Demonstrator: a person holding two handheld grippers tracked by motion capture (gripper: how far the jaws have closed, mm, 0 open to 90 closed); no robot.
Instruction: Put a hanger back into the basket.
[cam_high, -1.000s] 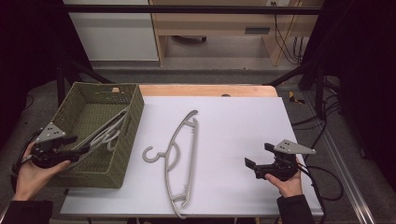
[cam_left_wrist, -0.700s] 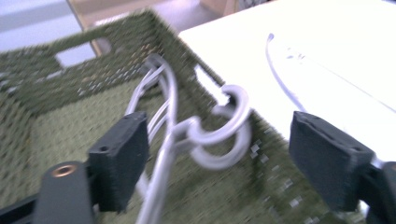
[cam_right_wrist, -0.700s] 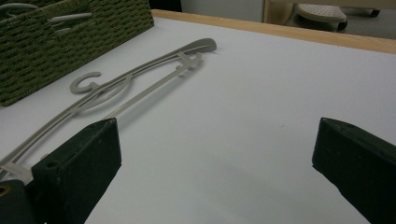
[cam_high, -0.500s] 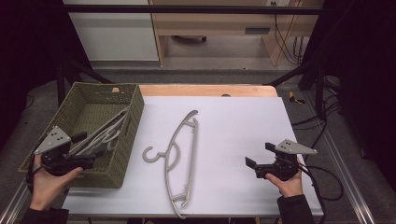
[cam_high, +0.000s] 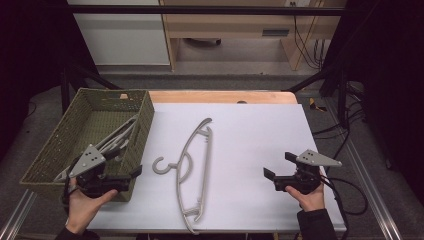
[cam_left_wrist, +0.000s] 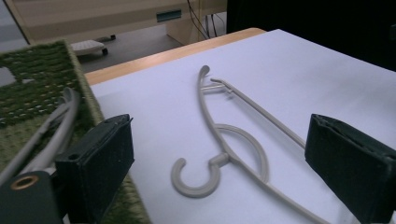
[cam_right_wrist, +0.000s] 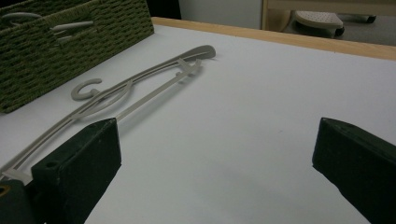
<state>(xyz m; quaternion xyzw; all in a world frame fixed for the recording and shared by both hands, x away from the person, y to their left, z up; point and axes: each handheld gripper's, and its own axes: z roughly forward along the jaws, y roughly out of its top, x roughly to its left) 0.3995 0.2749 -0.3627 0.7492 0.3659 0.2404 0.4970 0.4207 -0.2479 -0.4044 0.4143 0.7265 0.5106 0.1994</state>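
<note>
A grey plastic hanger (cam_high: 192, 165) lies flat on the white table (cam_high: 250, 130), its hook (cam_left_wrist: 196, 179) toward the basket. A green woven basket (cam_high: 75, 130) at the left holds more grey hangers (cam_high: 117, 137). My left gripper (cam_high: 131, 179) hovers over the basket's near right corner and points at the hook. Its jaws have just been opening and stand wide apart (cam_left_wrist: 219, 140) with nothing between them. My right gripper (cam_high: 278, 166) rests near the table's front right, open and empty (cam_right_wrist: 215, 140), apart from the hanger (cam_right_wrist: 140, 88).
The basket's wall (cam_right_wrist: 70, 42) runs along the hanger's left side. A wooden strip (cam_high: 225, 96) edges the table's far side. Cables (cam_high: 345, 190) trail off the right edge, and a black frame bar (cam_high: 210, 10) crosses the back.
My left gripper has moved right along the basket's near side, from its left edge to its near right corner. The right gripper and the table hanger have stayed put.
</note>
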